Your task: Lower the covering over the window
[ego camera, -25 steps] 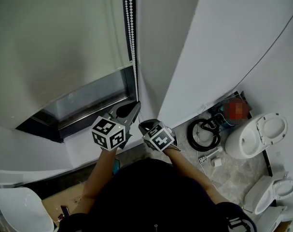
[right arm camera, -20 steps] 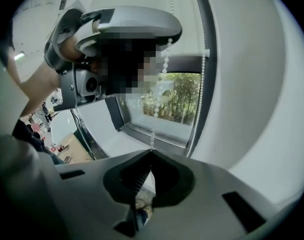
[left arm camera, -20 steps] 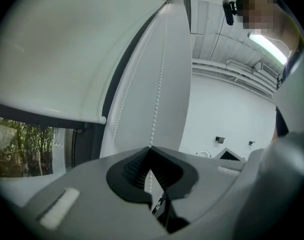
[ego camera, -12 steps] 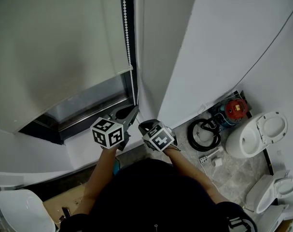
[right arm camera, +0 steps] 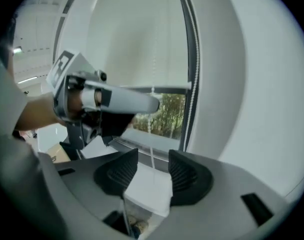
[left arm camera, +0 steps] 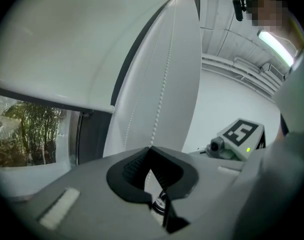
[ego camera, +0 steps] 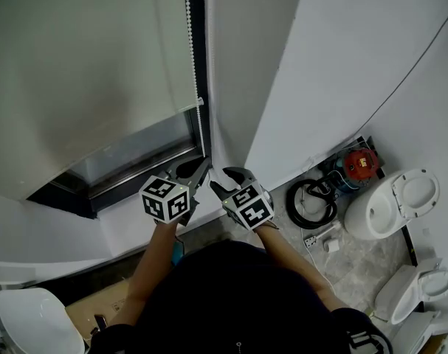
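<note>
**A:** Head view first. What is the covering like?

**B:** One roller blind [ego camera: 91, 65], smooth pale fabric hanging flat, above and beyond both grippers. Its lower edge leaves a dark glass strip of window [ego camera: 135, 153] just ahead of the left gripper [ego camera: 204, 163].

**A:** And the cord?

**B:** A bead chain [ego camera: 195, 57] of small white balls runs down the dark frame to the left gripper's tips. The right gripper [ego camera: 227, 180] sits just beside the left one. Further right, on the mottled grey floor [ego camera: 356, 264], are two glossy white toilets [ego camera: 393, 205] and one black coiled hose [ego camera: 310, 203].

**A:** Left gripper view?

**B:** Its black ribbed pads [left arm camera: 134, 166] are clenched on the chain. Two beaded strands rise above the tips. The blind's rounded bottom bar [left arm camera: 51, 96] lies up to the left.

**A:** Right gripper view?

**B:** Its jaws have just been opening and stand released. One thin strand of chain hangs in the gap, and neither ribbed pad touches it. The left gripper's smooth grey body is above and to the left.
</note>
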A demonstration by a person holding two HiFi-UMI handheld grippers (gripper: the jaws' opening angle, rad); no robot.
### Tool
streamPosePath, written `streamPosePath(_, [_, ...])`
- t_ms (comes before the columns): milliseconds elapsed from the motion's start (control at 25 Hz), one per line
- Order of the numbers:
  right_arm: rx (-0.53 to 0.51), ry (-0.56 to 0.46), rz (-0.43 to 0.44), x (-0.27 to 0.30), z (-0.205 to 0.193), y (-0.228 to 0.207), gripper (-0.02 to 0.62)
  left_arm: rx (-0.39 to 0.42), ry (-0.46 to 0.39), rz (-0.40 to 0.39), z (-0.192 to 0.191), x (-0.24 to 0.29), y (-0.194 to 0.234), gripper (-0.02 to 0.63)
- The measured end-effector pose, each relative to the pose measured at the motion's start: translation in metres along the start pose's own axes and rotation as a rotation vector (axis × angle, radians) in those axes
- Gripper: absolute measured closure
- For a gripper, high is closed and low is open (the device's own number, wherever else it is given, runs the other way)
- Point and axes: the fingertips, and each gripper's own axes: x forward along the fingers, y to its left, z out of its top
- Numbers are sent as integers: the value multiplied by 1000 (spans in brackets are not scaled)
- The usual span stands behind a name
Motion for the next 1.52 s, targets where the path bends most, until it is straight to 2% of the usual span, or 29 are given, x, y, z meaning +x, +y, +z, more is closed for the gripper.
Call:
streamPosePath(200, [-33, -166, -82, -36, 56, -7, 441, 9, 0, 6, 0, 1, 3, 594])
streamPosePath(240, [-44, -197, -99, -44, 66, -8, 468, 9, -1, 9, 1, 2, 3, 594])
streamPosePath(280, [-53, -227, -118, -51, 76, -8, 543, 9, -3, 13, 1, 2, 4, 594])
streamPosePath(320, [-58, -255, -137, -57, 84, -9, 577, 9, -9, 19, 1, 2, 5, 594])
streamPosePath(520, [-37, -351, -180, -75, 103, -12, 583, 43, -98, 99, 5, -6, 9, 594])
streamPosePath(720, [32, -409, -171, -81, 106, -17, 583, 70, -129, 100, 15, -14, 9, 588])
streamPosePath(920, [46, -442, -187, -87, 115, -22, 583, 93, -196, 207, 49, -48, 22, 588])
streamPosePath(1240, [-1, -550, -277, -123, 153, -31, 583, 252, -273, 438, 119, -101, 12, 592])
streamPosePath(1360, [-50, -600, -323, -144, 176, -32, 583, 293, -303, 475, 144, -112, -3, 595])
streamPosePath(1520, [-96, -655, -354, -171, 203, -31, 583, 303, -381, 498, 177, -128, -19, 594])
